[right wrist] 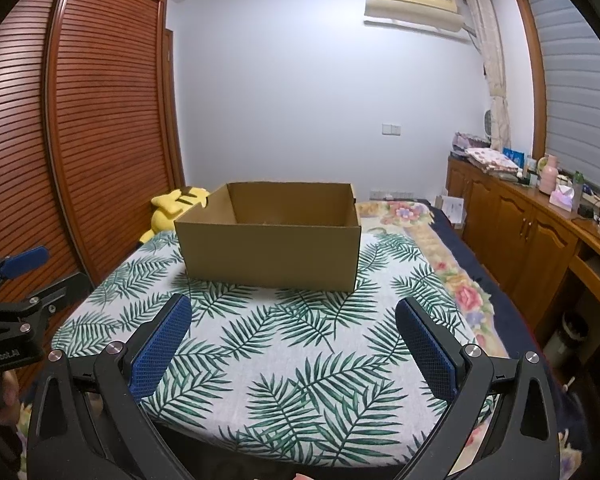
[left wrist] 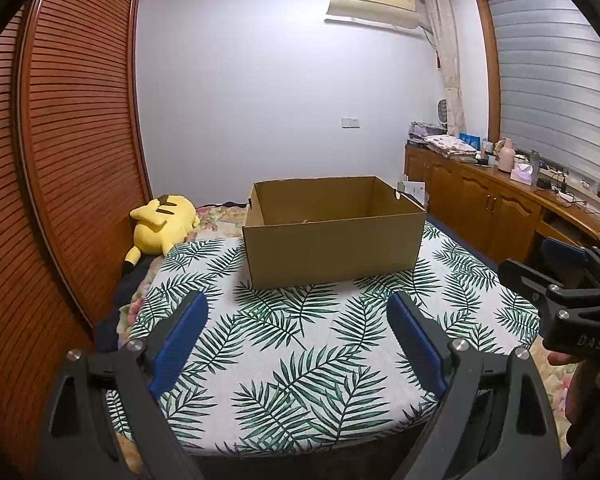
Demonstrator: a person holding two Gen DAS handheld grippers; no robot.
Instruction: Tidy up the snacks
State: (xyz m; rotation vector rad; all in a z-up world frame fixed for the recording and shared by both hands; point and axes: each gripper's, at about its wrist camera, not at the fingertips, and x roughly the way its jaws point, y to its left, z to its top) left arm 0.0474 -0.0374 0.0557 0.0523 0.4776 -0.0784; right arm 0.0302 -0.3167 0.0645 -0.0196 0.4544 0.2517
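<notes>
An open brown cardboard box (left wrist: pixel 332 252) (right wrist: pixel 270 254) stands on a table covered with a green leaf-print cloth (left wrist: pixel 300 360) (right wrist: pixel 292 360). Little of its inside shows, and no snacks are visible. My left gripper (left wrist: pixel 298 308) hovers open over the cloth in front of the box, nothing between its blue pads (left wrist: pixel 180 344). My right gripper (right wrist: pixel 294 312) is likewise open and empty, short of the box, blue pads (right wrist: pixel 428 350) wide apart. Each gripper also shows at the edge of the other's view: the right gripper (left wrist: pixel 572 276), the left gripper (right wrist: pixel 16 268).
A yellow plush toy (left wrist: pixel 162 222) (right wrist: pixel 176 208) lies left of the box beside slatted wooden wardrobe doors (left wrist: pixel 60 140). A floral bedspread (right wrist: pixel 440 248) lies behind and to the right. Wooden cabinets (left wrist: pixel 500 200) with clutter on top line the right wall under the window.
</notes>
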